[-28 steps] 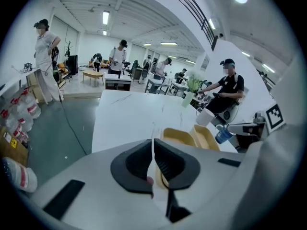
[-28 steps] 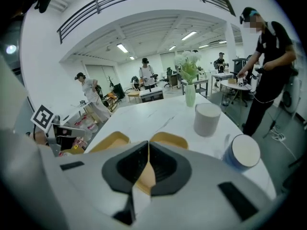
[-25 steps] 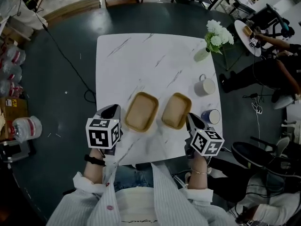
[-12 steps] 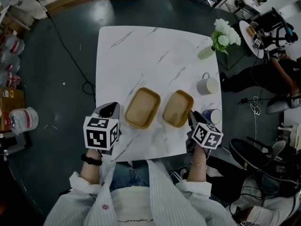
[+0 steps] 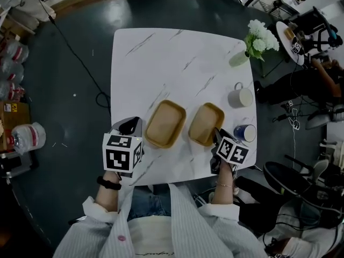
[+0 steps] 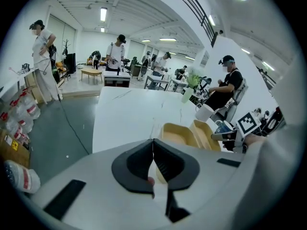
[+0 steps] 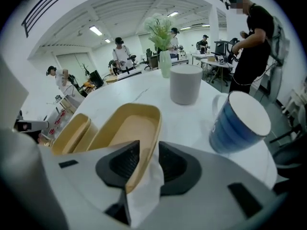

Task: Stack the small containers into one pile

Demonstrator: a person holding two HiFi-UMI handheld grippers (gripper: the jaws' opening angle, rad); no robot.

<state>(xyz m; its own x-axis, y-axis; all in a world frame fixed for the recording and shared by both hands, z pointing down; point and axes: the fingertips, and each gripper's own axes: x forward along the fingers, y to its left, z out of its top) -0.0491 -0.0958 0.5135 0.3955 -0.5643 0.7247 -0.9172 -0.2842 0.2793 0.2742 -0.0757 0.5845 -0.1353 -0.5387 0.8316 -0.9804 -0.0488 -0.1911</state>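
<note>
Head view: the left container [image 5: 165, 123] and right container [image 5: 206, 124] sit side by side on the tabletop [image 5: 161, 63], near you; left gripper view: your left hand-held gripper [image 6: 153, 147] is pinched together, empty; right gripper view: your right hand-held gripper [image 7: 146, 150] has just been opening wide, its jaws straddling the right container's near rim.

Just-parted tongs [image 7: 146, 163] astride tan container [image 7: 125, 128] rim
</note>
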